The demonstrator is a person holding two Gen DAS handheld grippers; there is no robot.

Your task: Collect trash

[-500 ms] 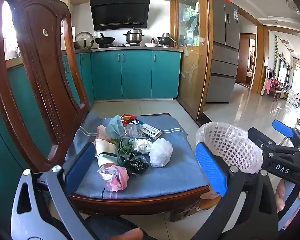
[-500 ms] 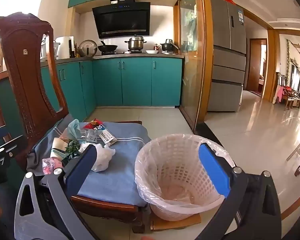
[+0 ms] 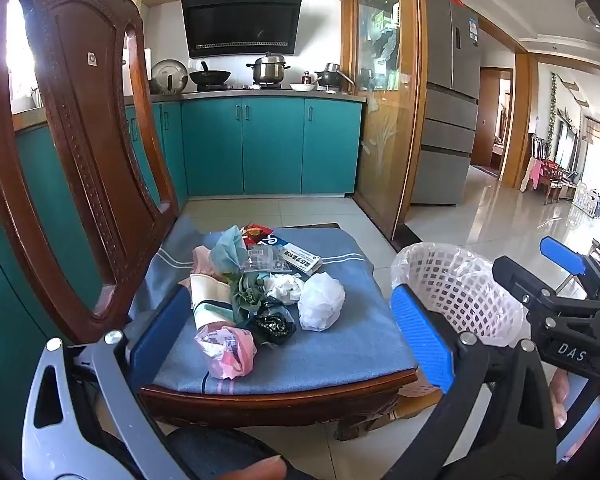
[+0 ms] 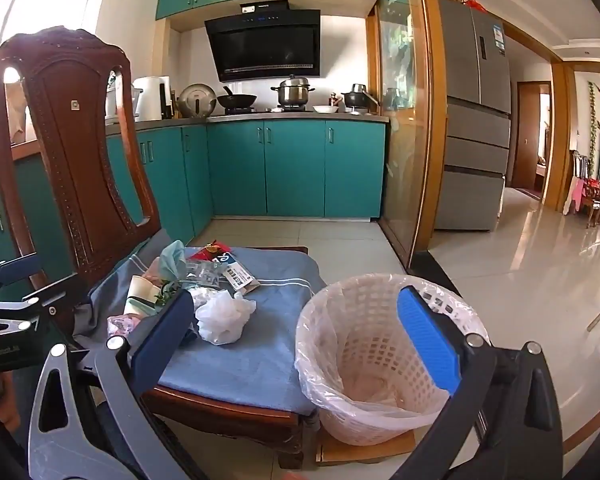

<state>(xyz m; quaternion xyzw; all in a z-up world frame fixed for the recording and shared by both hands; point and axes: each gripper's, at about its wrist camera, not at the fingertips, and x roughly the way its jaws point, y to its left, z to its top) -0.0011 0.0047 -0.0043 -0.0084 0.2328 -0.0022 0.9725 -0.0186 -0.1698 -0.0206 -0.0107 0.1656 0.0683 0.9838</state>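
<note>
Left wrist view
- Surface: we see a blue cushion (image 3: pixel 332 344) with pale stripes on the seat of a carved wooden chair (image 3: pixel 80 152).
- Trash: we find a pile of trash (image 3: pixel 256 288) in the middle of the cushion; it includes a white crumpled bag (image 3: pixel 322 306), a pink wrapper (image 3: pixel 226 350) nearest the camera and a printed box (image 3: pixel 300 258) at the far side.
- Bin: a white lattice basket (image 3: pixel 452 280) with a clear liner stands just beside the chair on the right.
- Left gripper (image 3: pixel 292 332): we see its jaws spread wide, nothing between the pads, hovering short of the pile.
- Right gripper (image 3: pixel 556 276): it shows at the right edge, by the basket.
- Room: teal cabinets (image 3: pixel 272 144), a stove with pots, a black range hood (image 3: pixel 240 22), a grey refrigerator (image 3: pixel 448 120), glossy tiled floor.

Right wrist view
- Right gripper (image 4: pixel 300 332): we see its jaws wide apart and empty, framing the cushion edge and the basket (image 4: pixel 364 344).
- Bin: the basket rests on a low wooden block.
- Trash: the pile (image 4: pixel 204 284) lies on the cushion (image 4: pixel 252 352), left of the basket.
- Room: the floor runs right toward a bright living area.
</note>
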